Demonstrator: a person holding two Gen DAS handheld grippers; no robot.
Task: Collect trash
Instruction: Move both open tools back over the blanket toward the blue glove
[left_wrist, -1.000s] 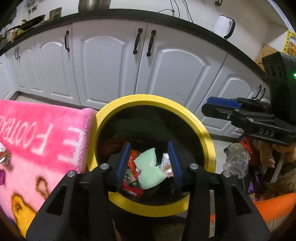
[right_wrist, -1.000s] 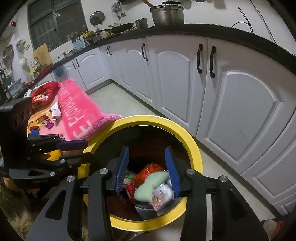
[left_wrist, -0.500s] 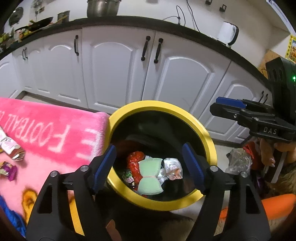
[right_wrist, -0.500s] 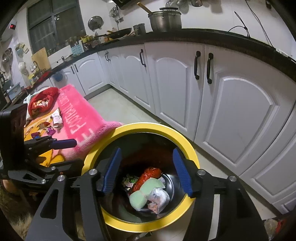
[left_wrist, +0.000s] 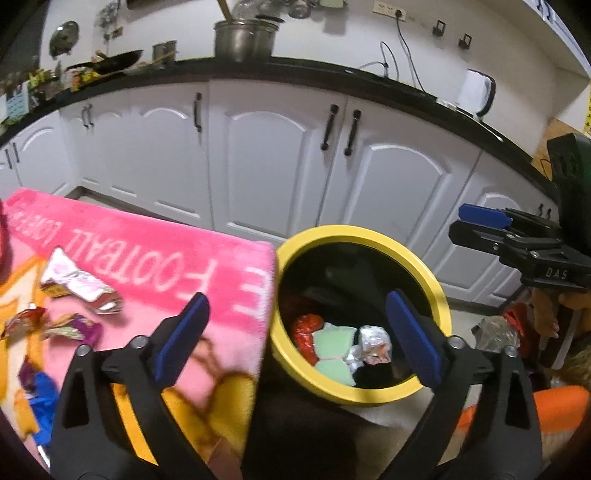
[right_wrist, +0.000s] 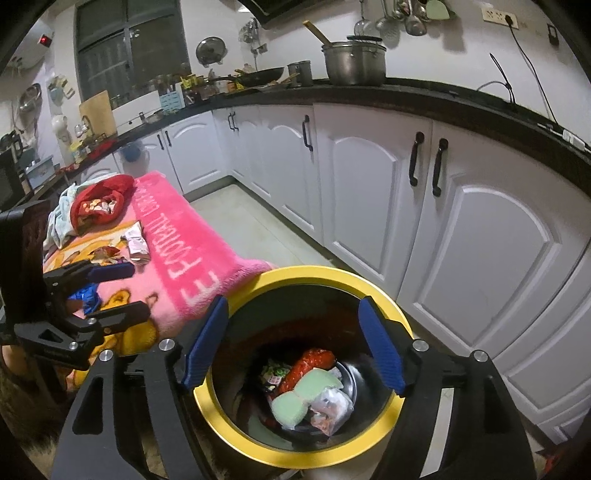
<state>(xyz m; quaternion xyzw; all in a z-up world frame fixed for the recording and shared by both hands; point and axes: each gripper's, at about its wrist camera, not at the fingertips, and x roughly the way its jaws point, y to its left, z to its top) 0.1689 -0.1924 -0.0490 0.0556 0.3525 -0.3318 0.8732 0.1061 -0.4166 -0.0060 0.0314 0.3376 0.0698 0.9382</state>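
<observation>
A yellow-rimmed black bin (left_wrist: 439, 291) (right_wrist: 258, 443) stands beside a pink blanket (left_wrist: 147, 258) (right_wrist: 192, 240). In it lie a green wrapper (left_wrist: 332, 350) (right_wrist: 306, 395), a red wrapper (left_wrist: 304, 332) (right_wrist: 310, 363) and a silvery wrapper (left_wrist: 373, 343) (right_wrist: 332, 410). My left gripper (left_wrist: 299, 336) is open and empty above the bin's left rim. My right gripper (right_wrist: 291, 347) is open and empty over the bin. On the blanket lie a white-silver wrapper (left_wrist: 77, 284) (right_wrist: 136, 243) and purple wrappers (left_wrist: 70, 328).
White kitchen cabinets (left_wrist: 258, 166) (right_wrist: 461, 240) run behind the bin under a black counter. A red cloth (right_wrist: 99, 203) with bits on it lies at the blanket's far end. A crumpled clear bag (left_wrist: 495, 332) and an orange object (left_wrist: 554, 406) lie right of the bin.
Both grippers opened wide and let their wrappers drop into the bin. Both lifted back; the left one swung left over the blanket, bringing its wrappers into view.
</observation>
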